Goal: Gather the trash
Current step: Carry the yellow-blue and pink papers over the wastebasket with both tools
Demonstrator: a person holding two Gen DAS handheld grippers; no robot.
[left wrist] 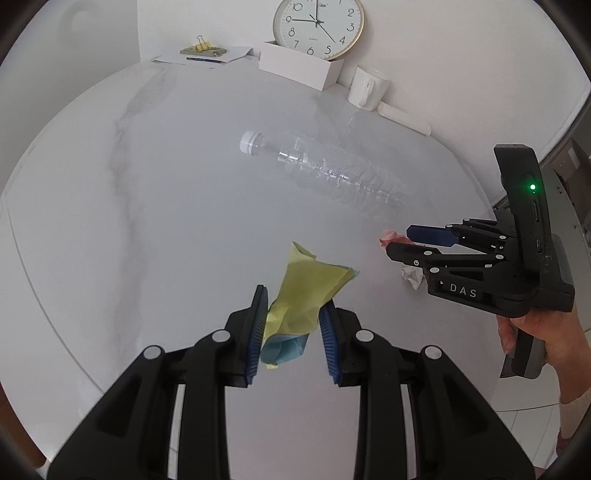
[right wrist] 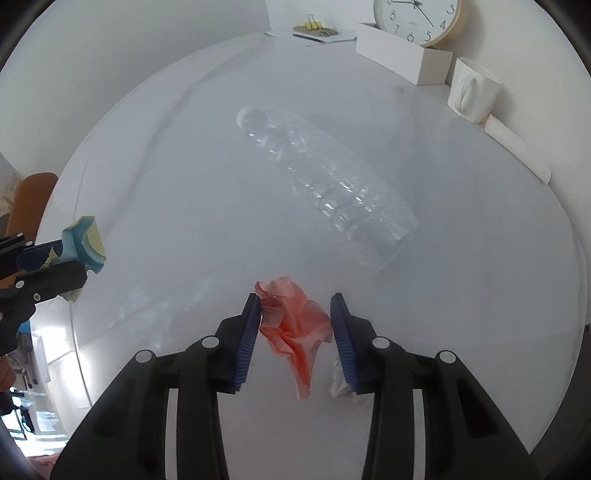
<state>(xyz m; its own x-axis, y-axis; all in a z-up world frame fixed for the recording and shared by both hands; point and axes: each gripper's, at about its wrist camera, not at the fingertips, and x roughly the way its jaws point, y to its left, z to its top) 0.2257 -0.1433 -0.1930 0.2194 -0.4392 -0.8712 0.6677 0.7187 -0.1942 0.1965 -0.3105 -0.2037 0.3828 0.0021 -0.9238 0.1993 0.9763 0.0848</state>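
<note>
The round white marbled worktop (left wrist: 155, 192) fills both views, with a white wall behind it. A wall clock (left wrist: 318, 27) with a gold rim leans at the back, standing behind a white open box (left wrist: 295, 64). To the right of the box stands a white mug (left wrist: 367, 88), and just beyond the mug a white paper roll (left wrist: 404, 118) lies along the wall. At the far left of the back edge lie some sheets of paper (left wrist: 207, 55) with a yellow binder clip (left wrist: 202, 46) on them.

In the middle of the worktop a clear plastic bottle (left wrist: 325, 173) with a white cap lies on its side, cap toward the left, apart from both grippers.

The left gripper (left wrist: 291, 314) is clenched on a crumpled yellow and blue paper (left wrist: 303, 291); both blue pads press its sides, and the paper sticks out past the fingertips. In the right wrist view the same paper hangs off the worktop's surface in that gripper at the left edge.

The right gripper (right wrist: 293, 317), held by a hand (left wrist: 535, 328), has its pads on both sides of a crumpled pink paper (right wrist: 291, 328), grasping it; the paper's lower tail hangs down between the fingers. Just beside the right pad a small crumpled white paper (right wrist: 343, 384) lies on the worktop, partly hidden by the finger.
</note>
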